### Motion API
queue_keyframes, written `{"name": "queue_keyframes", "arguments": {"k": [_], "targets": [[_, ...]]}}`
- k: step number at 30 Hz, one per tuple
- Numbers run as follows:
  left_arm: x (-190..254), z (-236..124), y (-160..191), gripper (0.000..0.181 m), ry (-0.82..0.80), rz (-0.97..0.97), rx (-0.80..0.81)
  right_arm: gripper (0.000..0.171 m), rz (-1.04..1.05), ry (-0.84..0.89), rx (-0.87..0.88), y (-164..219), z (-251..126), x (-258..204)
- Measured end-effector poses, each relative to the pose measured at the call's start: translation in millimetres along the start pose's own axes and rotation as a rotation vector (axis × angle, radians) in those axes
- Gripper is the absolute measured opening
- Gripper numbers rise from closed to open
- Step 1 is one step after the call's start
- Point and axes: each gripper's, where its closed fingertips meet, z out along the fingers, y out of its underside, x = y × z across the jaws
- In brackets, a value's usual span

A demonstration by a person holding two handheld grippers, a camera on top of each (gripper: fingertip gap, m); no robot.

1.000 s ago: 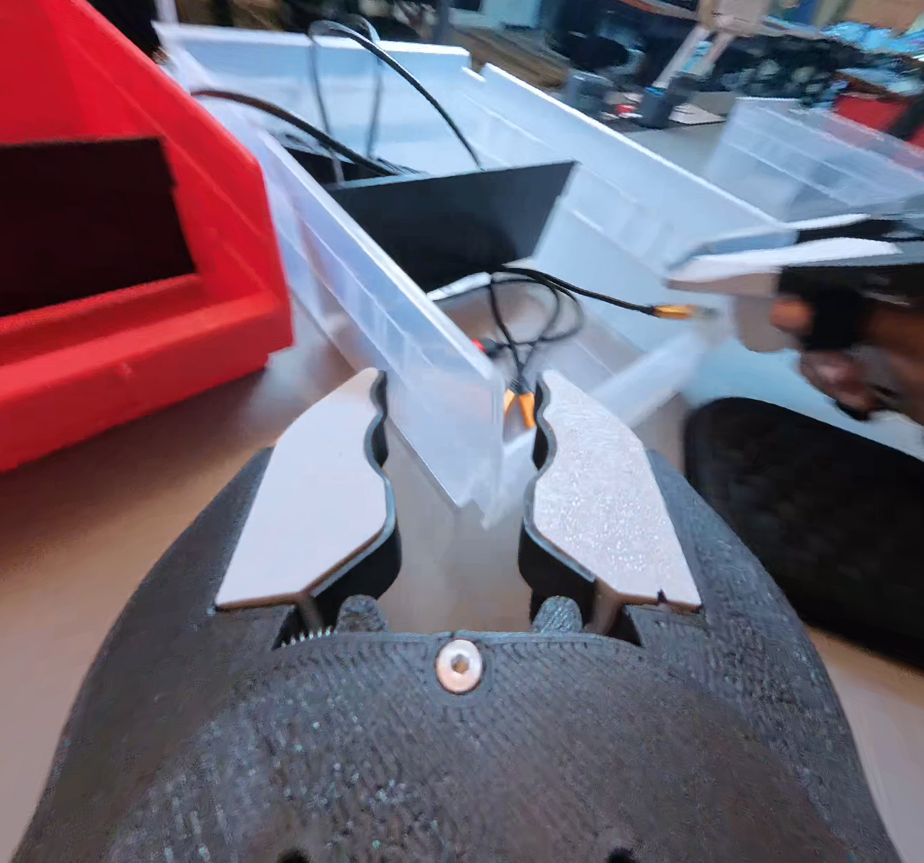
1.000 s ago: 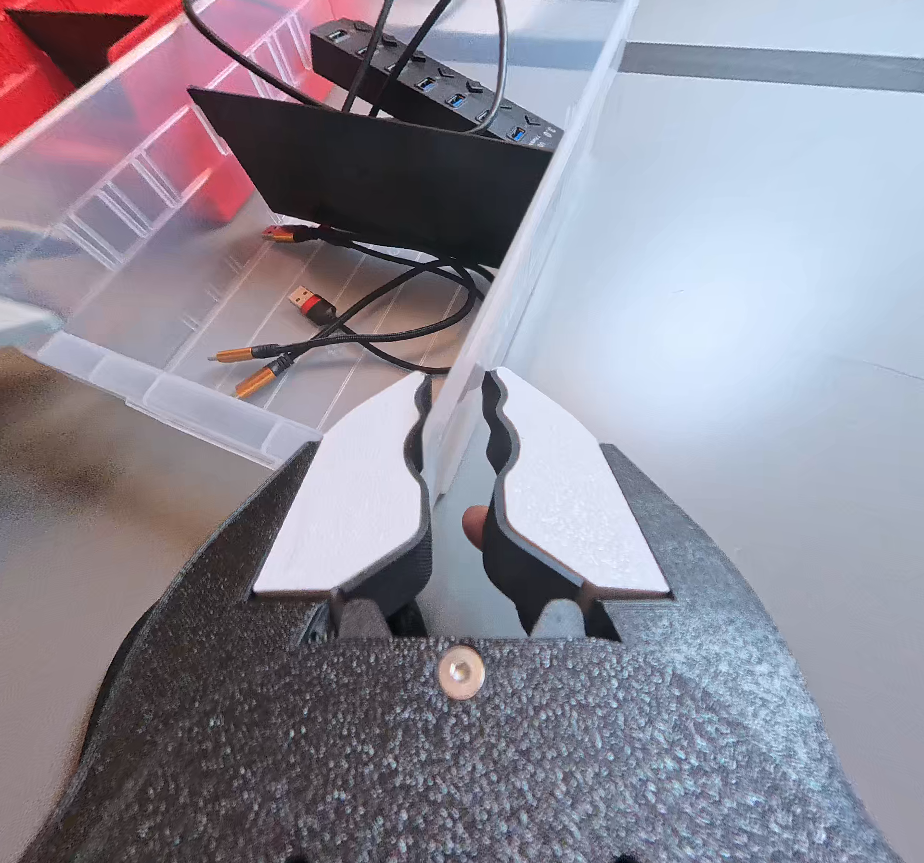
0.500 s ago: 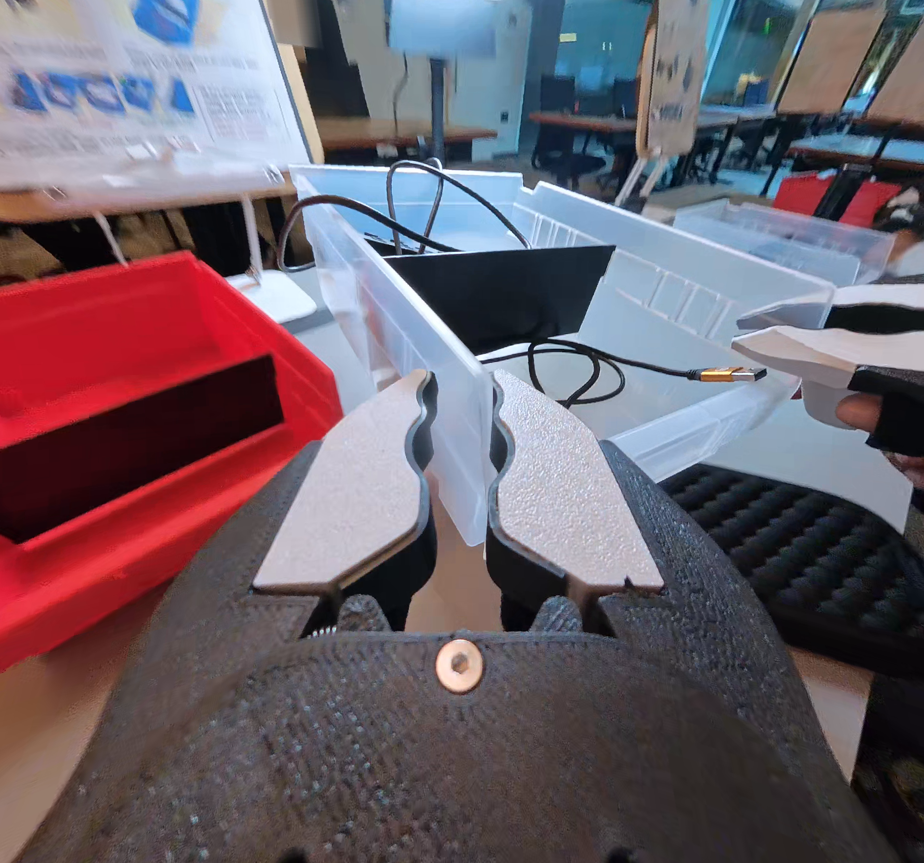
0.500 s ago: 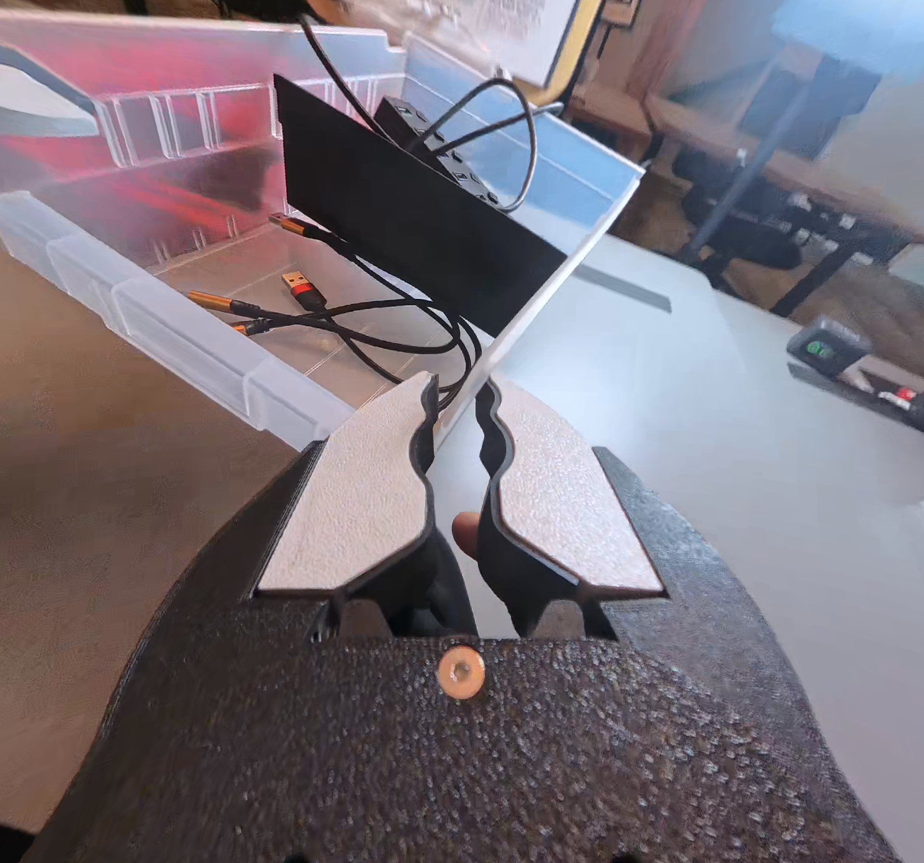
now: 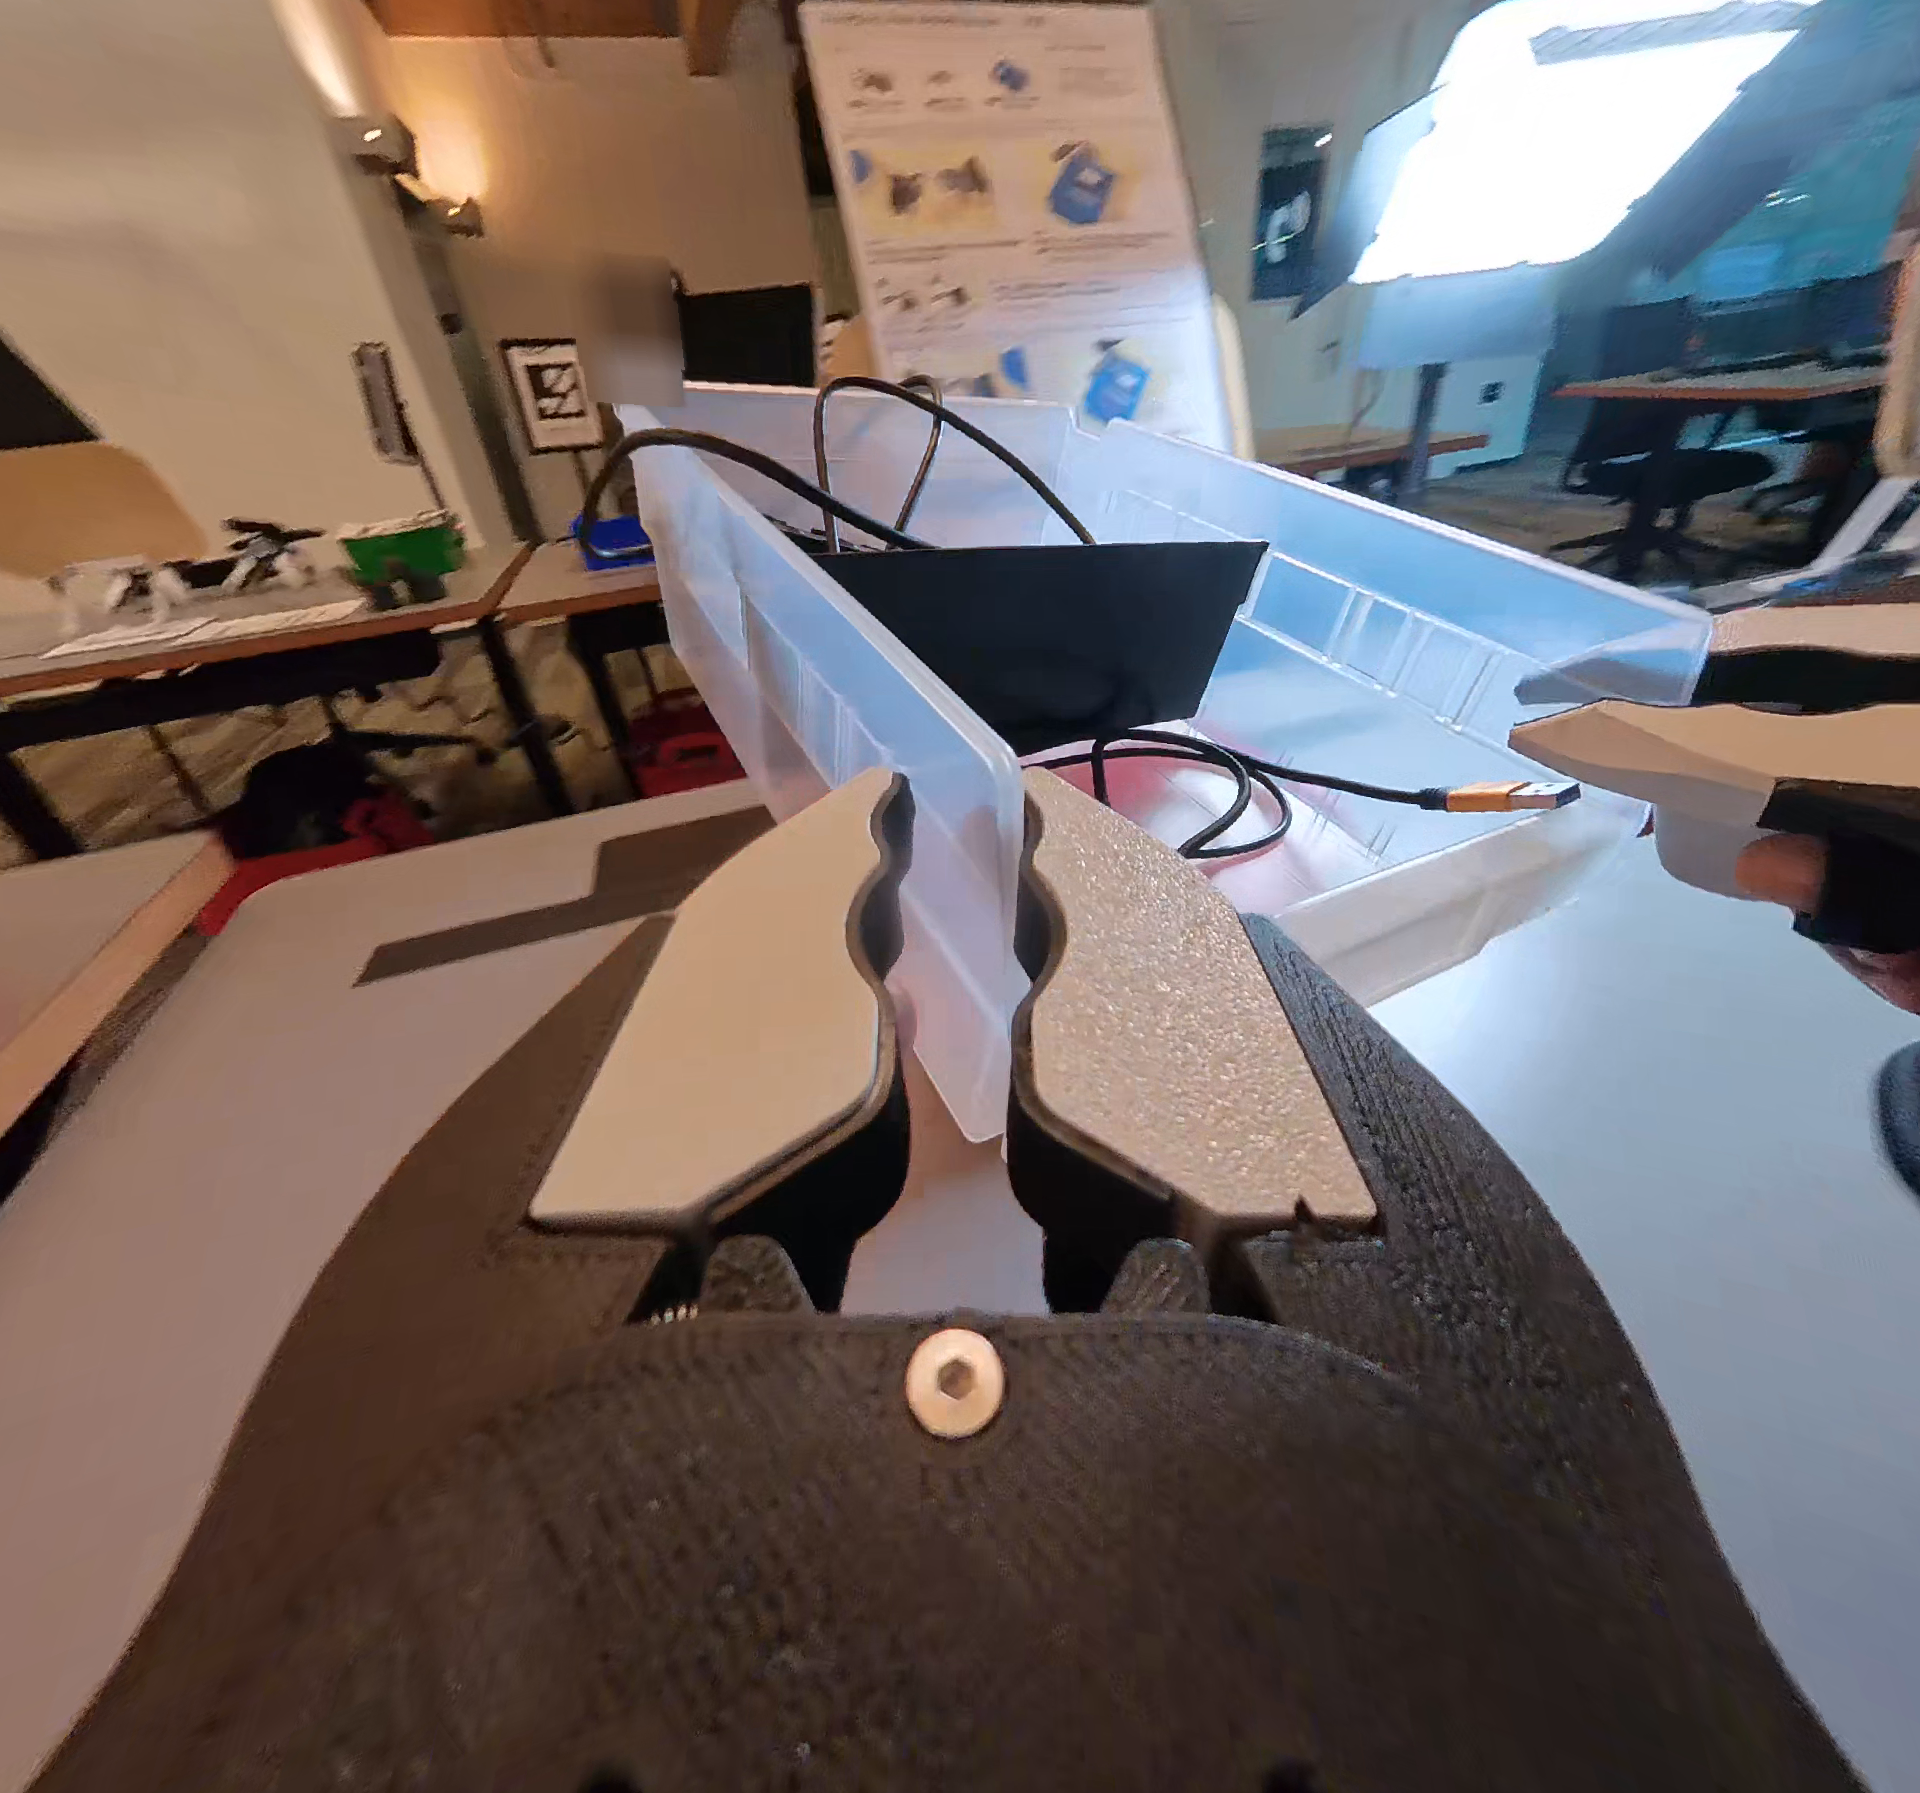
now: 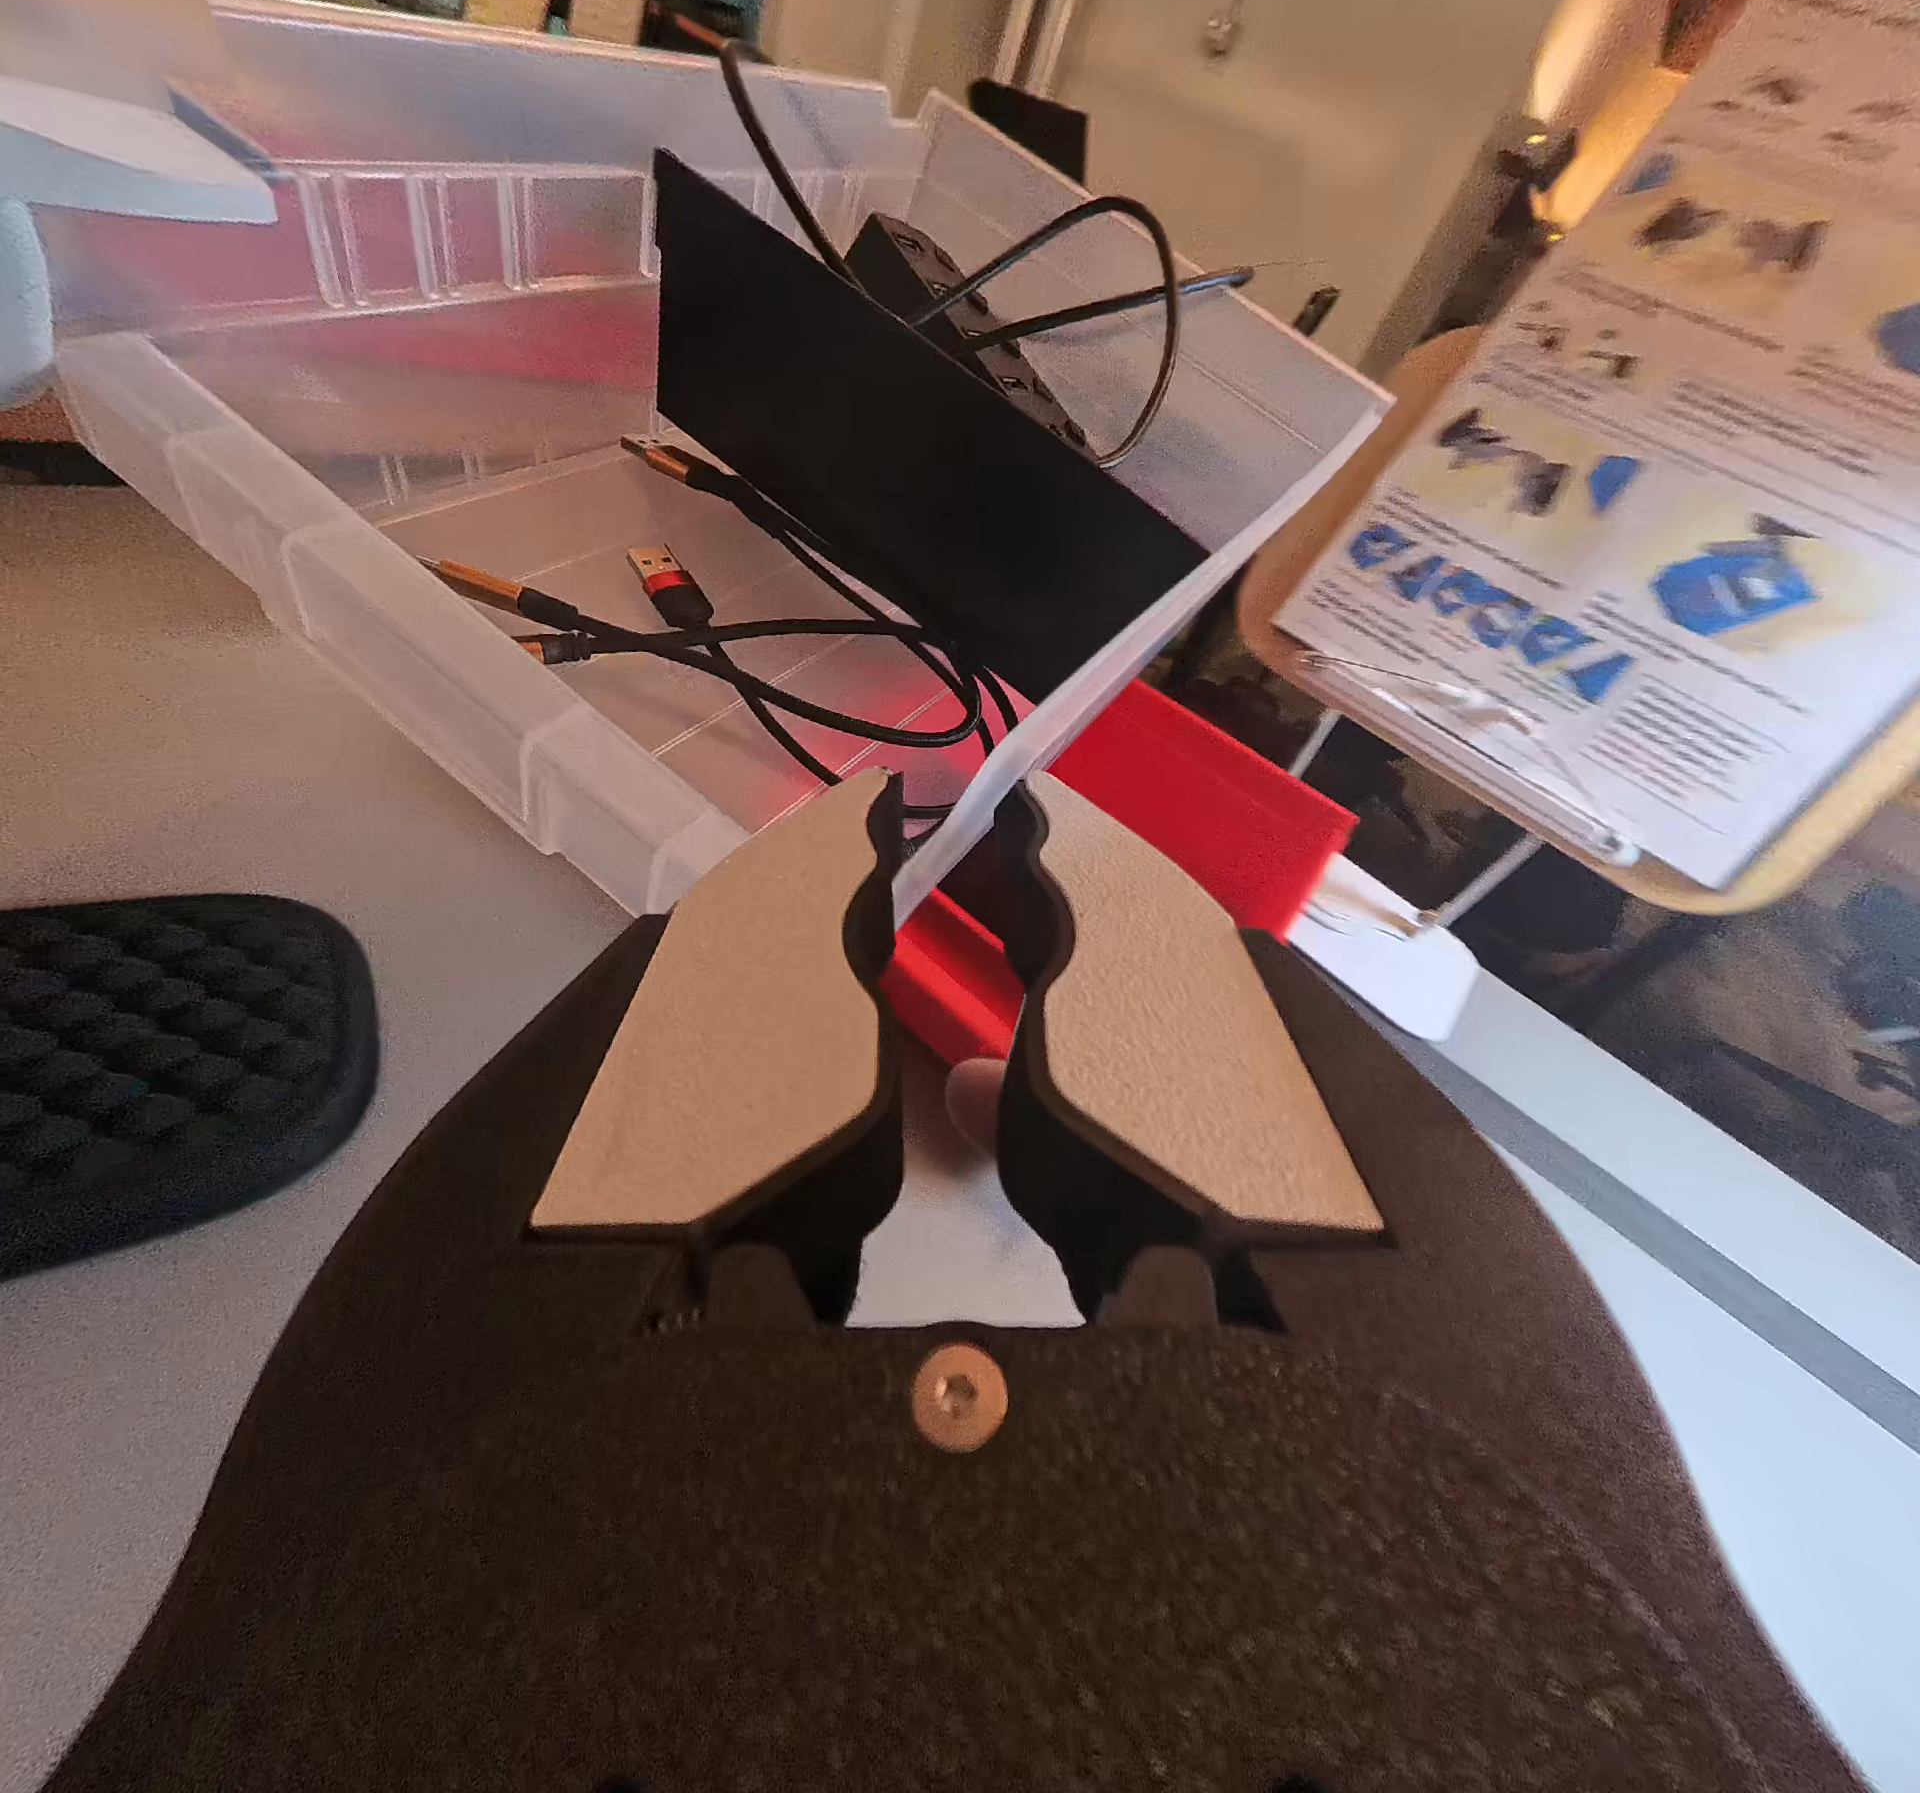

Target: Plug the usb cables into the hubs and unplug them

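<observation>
A clear plastic bin (image 5: 831,704) holds a black divider (image 5: 1039,621), a black USB hub (image 6: 966,320) behind it and several loose USB cables (image 6: 790,663) in front. The plugs lie free: an orange one (image 5: 1507,795), a red one (image 6: 665,580) and another orange one (image 6: 478,585). My left gripper (image 5: 961,798) is shut on the bin's left wall. My right gripper (image 6: 951,798) is shut on the bin's right wall (image 6: 1143,621). The bin hangs tilted between them, off the table. The right gripper also shows at the right edge of the left wrist view (image 5: 1517,715).
A red bin (image 6: 1195,787) lies below the clear bin's right wall. A black textured mat (image 6: 156,1047) sits on the pale table (image 5: 312,1120) at the near side. A poster on a stand (image 6: 1662,455) is close on the right. Desks and chairs stand farther back. My right fingertips sit around 20 cm from my left ones.
Both grippers stayed shut on the bin's walls and raised it, with the views swinging upward and round. The red bin left the left wrist view and now shows under the bin in the right one.
</observation>
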Motion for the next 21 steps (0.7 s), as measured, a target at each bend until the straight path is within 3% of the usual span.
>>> {"name": "queue_keyframes", "arguments": {"k": [5, 10, 18, 19, 21], "targets": [[-60, -33, 45, 0.016, -0.114, 0.017, -0.057, 0.017, 0.040, -0.142, 0.009, 19, 57, -64], [-91, -49, 93, 0.016, -0.163, -0.019, -0.082, 0.017, 0.054, -0.215, -0.008, 58, 95, -108], [-91, -22, 157, 0.016, -0.143, -0.098, -0.130, 0.021, 0.047, -0.147, -0.125, 108, 107, -102], [-87, -16, 164, 0.017, -0.127, -0.076, -0.160, 0.024, 0.041, -0.136, -0.135, 109, 105, -97], [-78, -6, 178, 0.019, -0.056, -0.016, -0.265, 0.045, 0.081, -0.189, -0.178, 114, 99, -95]]}}
